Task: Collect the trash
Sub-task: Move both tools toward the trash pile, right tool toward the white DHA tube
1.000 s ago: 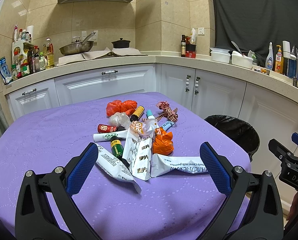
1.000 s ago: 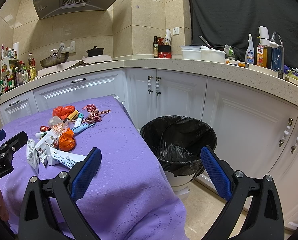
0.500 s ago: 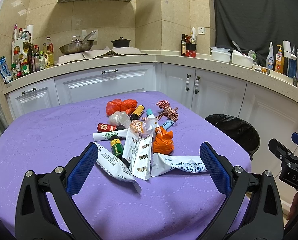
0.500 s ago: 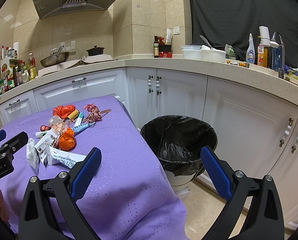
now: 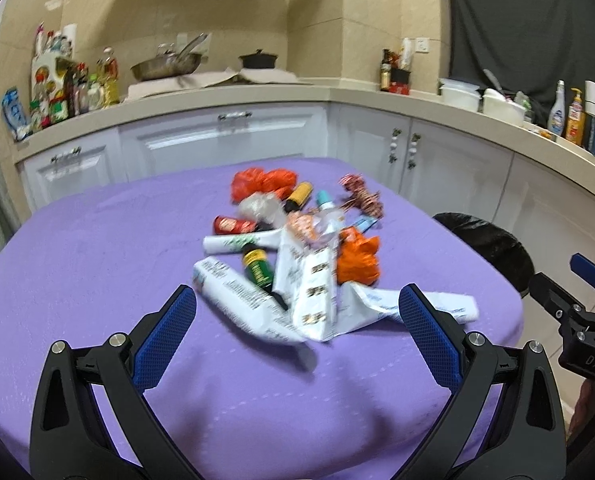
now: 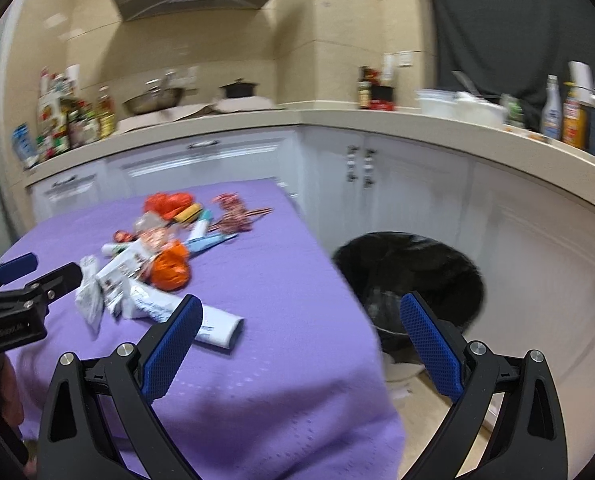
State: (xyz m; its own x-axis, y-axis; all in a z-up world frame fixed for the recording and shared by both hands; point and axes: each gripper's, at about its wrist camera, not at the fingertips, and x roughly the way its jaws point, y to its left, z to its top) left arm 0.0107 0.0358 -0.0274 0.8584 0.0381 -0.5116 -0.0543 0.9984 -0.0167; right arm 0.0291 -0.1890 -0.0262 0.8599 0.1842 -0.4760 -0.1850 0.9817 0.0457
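The trash pile [image 5: 293, 248] lies heaped mid-bench on the purple cloth [image 5: 97, 264], wrappers nearest the person, likely so either hand can reach it. The bin [image 6: 409, 280] stands just off the bench's right edge for short drops. Left tongs [image 5: 297, 320] and right tongs [image 6: 301, 330] both gape wide, empty.

My left claw [image 5: 297, 312] had black arms, silver screws and blue dimpled fingers [image 5: 165, 336]. My right claw [image 6: 301, 320] matched it; white lettering marked its body at three o'clock.
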